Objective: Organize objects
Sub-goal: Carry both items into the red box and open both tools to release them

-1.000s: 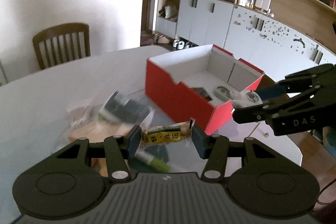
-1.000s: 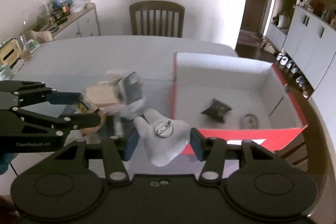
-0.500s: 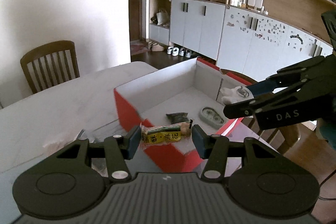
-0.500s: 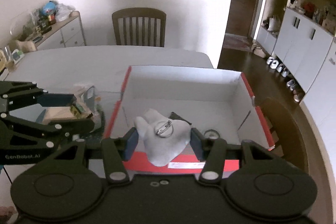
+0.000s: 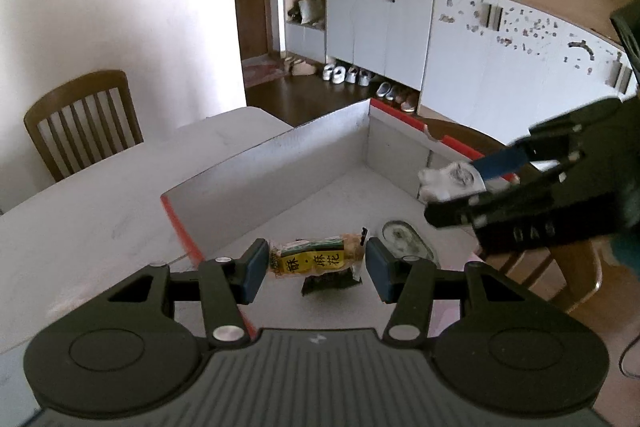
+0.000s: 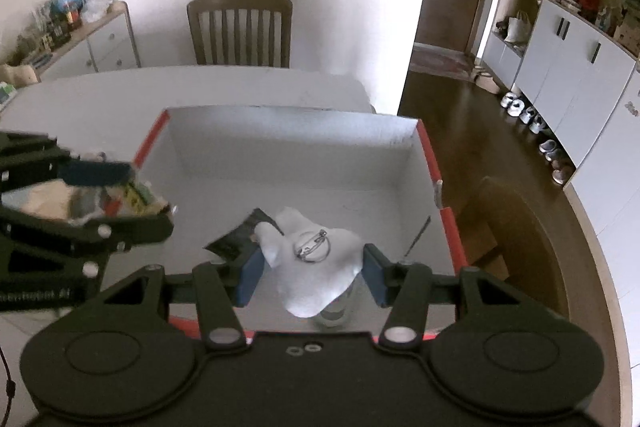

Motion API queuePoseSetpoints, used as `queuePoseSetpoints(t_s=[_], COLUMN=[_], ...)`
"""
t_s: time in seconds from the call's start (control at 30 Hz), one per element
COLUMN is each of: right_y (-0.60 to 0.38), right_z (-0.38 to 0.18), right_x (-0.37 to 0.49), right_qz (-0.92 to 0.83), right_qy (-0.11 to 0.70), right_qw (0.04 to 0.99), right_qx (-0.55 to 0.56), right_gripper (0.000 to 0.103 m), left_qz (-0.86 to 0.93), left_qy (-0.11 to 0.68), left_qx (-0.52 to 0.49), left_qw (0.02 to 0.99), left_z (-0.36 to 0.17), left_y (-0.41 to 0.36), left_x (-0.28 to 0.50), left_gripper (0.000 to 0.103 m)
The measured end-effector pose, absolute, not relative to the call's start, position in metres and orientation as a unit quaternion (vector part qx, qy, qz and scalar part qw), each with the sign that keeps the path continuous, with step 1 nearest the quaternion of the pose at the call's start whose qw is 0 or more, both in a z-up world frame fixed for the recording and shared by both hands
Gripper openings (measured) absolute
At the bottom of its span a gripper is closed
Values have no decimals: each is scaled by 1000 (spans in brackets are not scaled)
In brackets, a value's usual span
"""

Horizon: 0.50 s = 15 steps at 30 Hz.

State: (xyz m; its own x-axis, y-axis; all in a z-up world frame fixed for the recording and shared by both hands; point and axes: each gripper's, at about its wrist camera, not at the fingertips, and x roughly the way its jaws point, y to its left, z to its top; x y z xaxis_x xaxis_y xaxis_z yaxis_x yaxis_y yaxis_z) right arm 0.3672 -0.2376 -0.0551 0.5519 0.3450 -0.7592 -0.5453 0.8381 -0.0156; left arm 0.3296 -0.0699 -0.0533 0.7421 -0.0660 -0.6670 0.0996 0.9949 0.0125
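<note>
A: What does each tool hold at lower centre of its view?

B: Left tool (image 5: 316,269) clamps a yellow snack packet (image 5: 316,259); right tool (image 6: 312,267) clamps a white badge (image 6: 312,259).

A: And beyond them?

B: The red box (image 6: 430,155), open on the desk (image 6: 248,87), directly below both; chair (image 6: 240,27) farthest.

White table (image 6: 100,95); red box (image 6: 436,179) on it.

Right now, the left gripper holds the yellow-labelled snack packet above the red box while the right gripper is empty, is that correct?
Not quite: the right gripper is not empty; the right wrist view shows it shut on a white badge. The left gripper does hold the snack packet above the red box.
</note>
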Motion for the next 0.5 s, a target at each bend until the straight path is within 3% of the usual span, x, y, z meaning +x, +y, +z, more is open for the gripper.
queuePoseSetpoints(t_s=[0.5], right_y=[-224], right_z=[-103], right_x=[415], right_qz=[260], right_qy=[443], right_qw=[839], right_qx=[-176], right_gripper=[52], left_qz=[-2], left_qy=[415], left_qx=[63], left_qw=[908], left_z=[-91], left_y=[-81], left_x=[414], left_gripper=[52])
